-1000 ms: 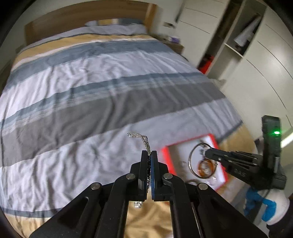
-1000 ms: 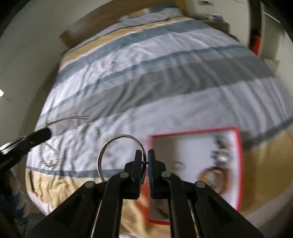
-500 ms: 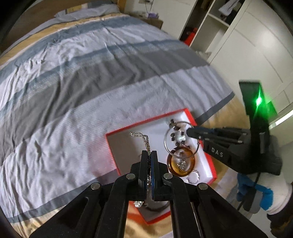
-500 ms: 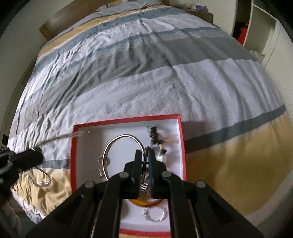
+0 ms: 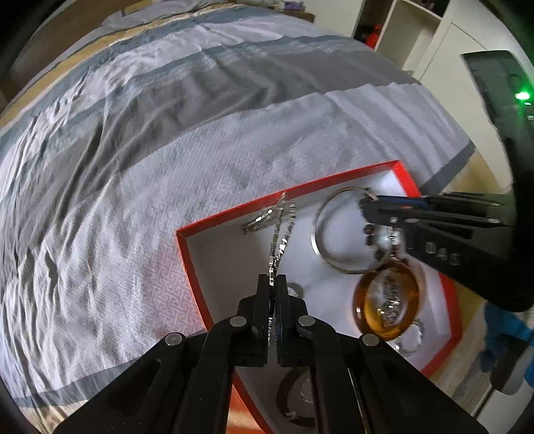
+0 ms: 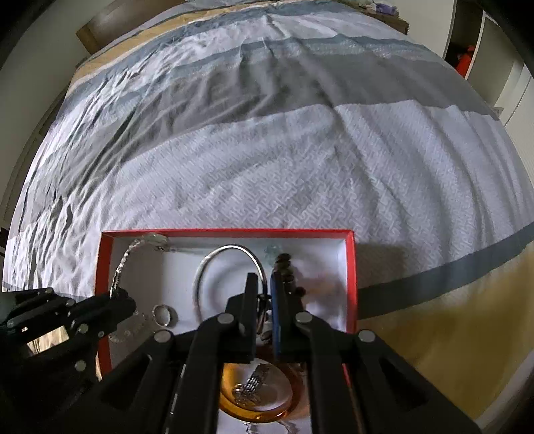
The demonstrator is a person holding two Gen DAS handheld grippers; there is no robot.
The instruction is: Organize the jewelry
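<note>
A red-rimmed box (image 5: 287, 197) with a white inside lies on the striped bed; it also shows in the right wrist view (image 6: 230, 231). My left gripper (image 5: 274, 280) is shut on a silver chain (image 5: 278, 233) whose far end rests in the box's far corner. My right gripper (image 6: 264, 287) hangs low over the box with its jaws slightly apart around a silver bangle (image 6: 230, 267), which lies on the box floor. The left wrist view shows the bangle (image 5: 340, 233) at the right gripper's tips (image 5: 367, 207). An amber bangle (image 5: 387, 300), dark beads (image 6: 287, 267) and a ring (image 6: 162, 314) lie inside.
The striped bedspread (image 6: 267, 117) stretches far beyond the box. White wardrobes and open shelves (image 5: 417, 30) stand to the right of the bed. The bed's near edge lies just below the box.
Both grippers came down closer over the box. The chain's end dropped onto the box's far corner. My right gripper's jaws parted slightly and the silver bangle now rests on the box floor.
</note>
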